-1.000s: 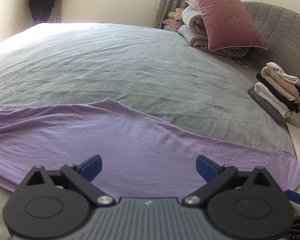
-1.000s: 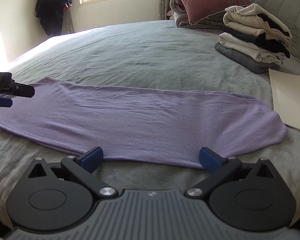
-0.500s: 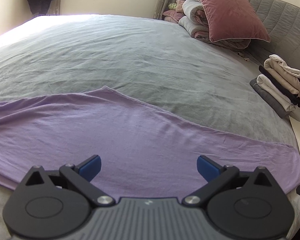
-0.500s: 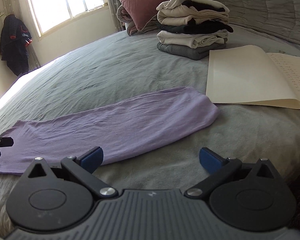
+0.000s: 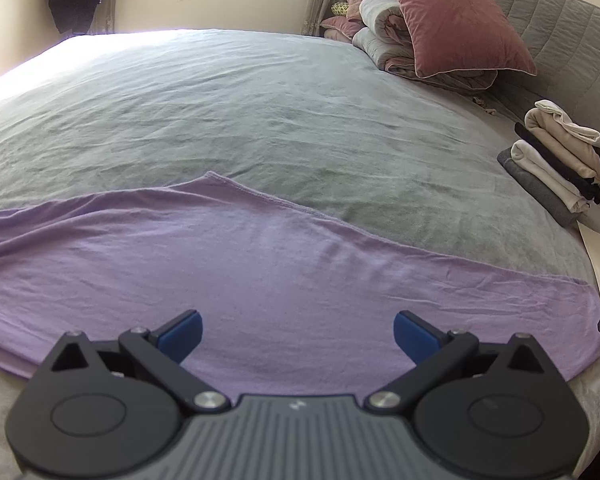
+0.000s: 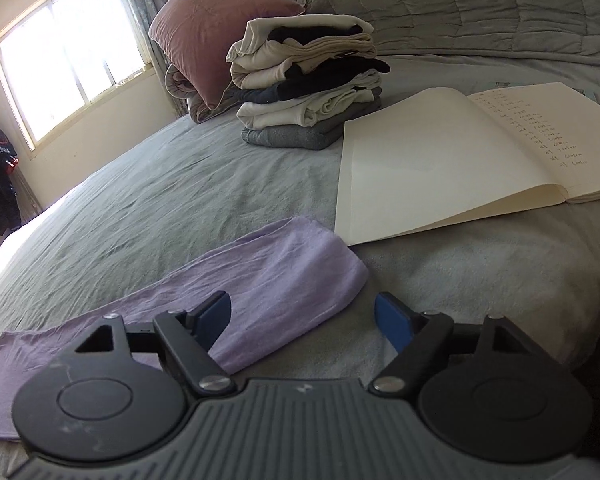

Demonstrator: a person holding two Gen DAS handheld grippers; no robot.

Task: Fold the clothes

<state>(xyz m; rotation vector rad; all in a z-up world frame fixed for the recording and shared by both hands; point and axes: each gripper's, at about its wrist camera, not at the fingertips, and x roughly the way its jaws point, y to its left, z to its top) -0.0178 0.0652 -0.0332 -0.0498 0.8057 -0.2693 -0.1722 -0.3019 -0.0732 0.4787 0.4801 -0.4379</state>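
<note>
Lilac garment (image 5: 260, 272), already folded into one long narrow band, lies flat on the grey bed (image 5: 240, 112) near its front edge. Its long axis runs across the bed from nine o'clock to three o'clock as the left wrist camera sees it.

Left tongs (image 5: 296, 332) hover over the middle of the band, tips spread wide with nothing between them, cloth directly beneath and ahead at twelve o'clock.

Right tongs (image 6: 302, 318) sit at the band's rounded right end, which lies at about eleven o'clock from them. Their jaws are closing; the left tip is over the cloth edge, the right tip over bare bed, and the pads do not yet press on fabric.

Judging from this, the right hand is the nearer to an end and best placed to pinch it and carry it toward nine o'clock along the band's length.

Beyond that end, at one o'clock in the right view, an open notebook (image 6: 460, 160) nearly touches the cloth. A stack of folded clothes (image 6: 308, 84) stands behind it, with a pink pillow (image 6: 212, 32) farther back.
</note>
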